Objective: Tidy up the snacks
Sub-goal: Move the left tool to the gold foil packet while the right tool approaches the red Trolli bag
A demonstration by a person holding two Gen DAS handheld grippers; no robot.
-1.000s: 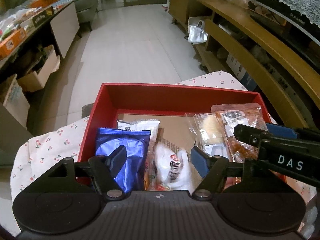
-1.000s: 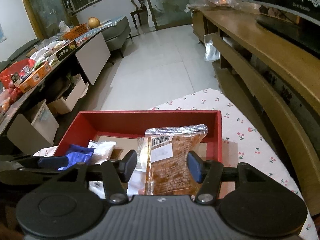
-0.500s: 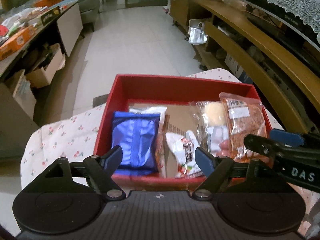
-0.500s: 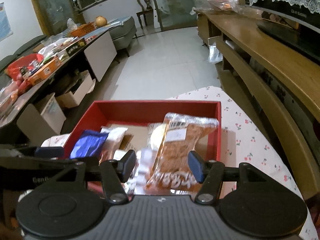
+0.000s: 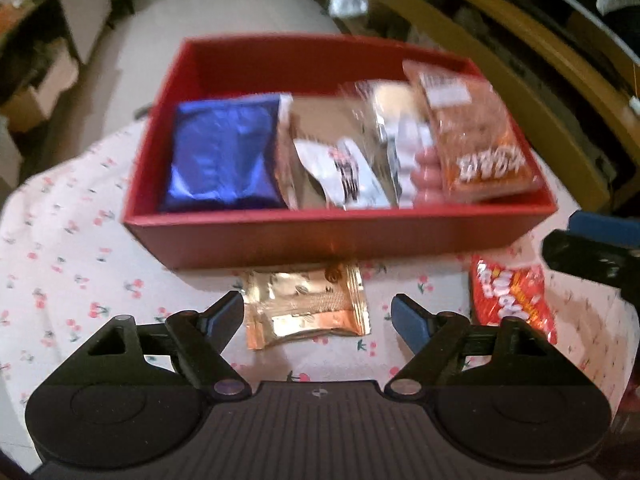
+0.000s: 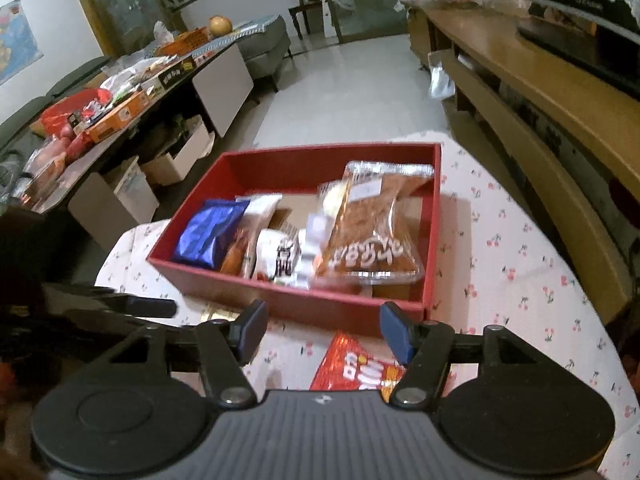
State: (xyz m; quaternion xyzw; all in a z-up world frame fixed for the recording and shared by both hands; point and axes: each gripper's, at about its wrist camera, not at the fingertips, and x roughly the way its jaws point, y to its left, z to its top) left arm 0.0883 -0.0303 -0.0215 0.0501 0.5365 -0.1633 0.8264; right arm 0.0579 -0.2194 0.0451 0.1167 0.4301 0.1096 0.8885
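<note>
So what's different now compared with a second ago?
The right gripper has let go of the orange snack bag, which now lies in the red box; its jaws are opening, empty. Both grippers pulled back from the box. The left gripper, open, now hangs over a gold packet on the tablecloth. The blue bag stayed put.
</note>
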